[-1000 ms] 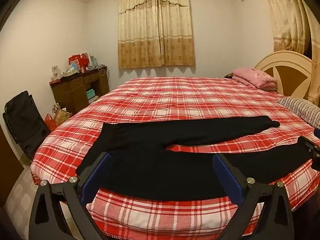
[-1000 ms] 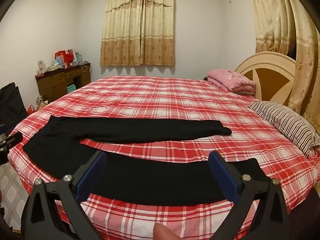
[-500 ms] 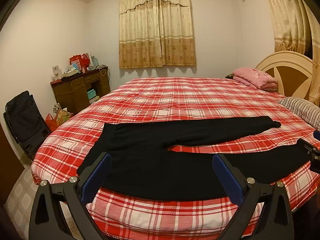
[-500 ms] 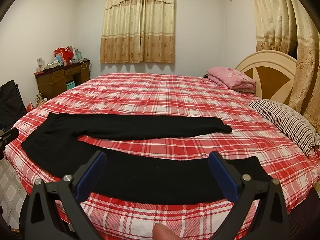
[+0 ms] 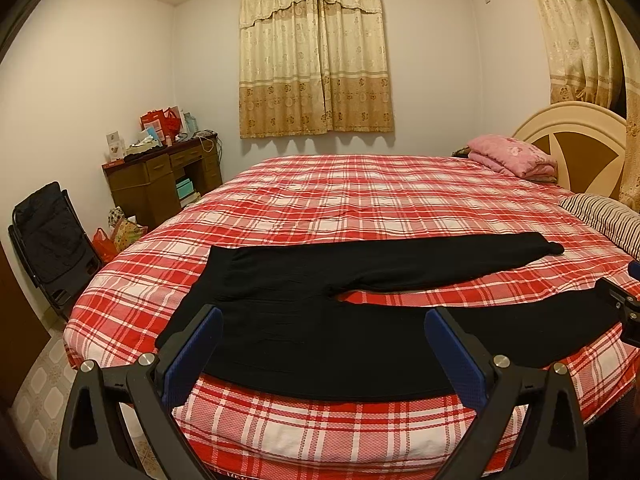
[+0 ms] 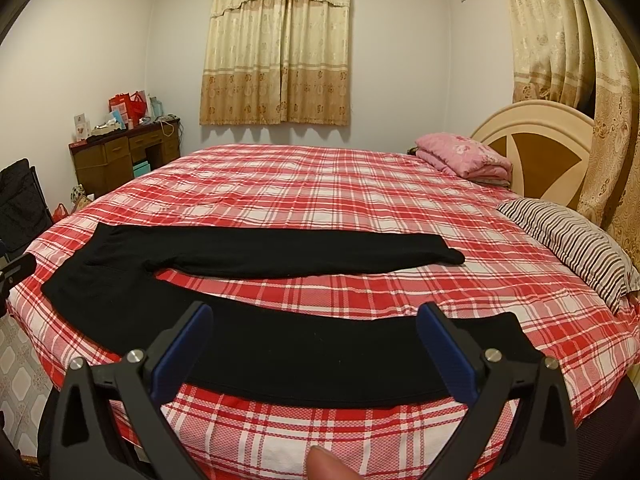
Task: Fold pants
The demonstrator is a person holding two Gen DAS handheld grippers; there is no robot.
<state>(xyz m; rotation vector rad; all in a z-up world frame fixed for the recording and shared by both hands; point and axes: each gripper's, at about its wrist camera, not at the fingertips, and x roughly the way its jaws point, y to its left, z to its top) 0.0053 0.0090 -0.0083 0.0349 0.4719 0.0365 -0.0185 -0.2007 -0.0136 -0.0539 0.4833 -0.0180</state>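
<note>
Both wrist views look from the near edge of the bed (image 5: 360,200) across it toward the curtained window (image 5: 316,64). The left view sits nearer the desk (image 5: 160,176), the right nearer the headboard (image 6: 536,152); both share the pants (image 6: 280,252).

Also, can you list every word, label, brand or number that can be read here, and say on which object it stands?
None can be read.
Red bags on the desk: markings too small and blurred.
White card on the desk: print unreadable.
Black pants: no label visible.
</note>
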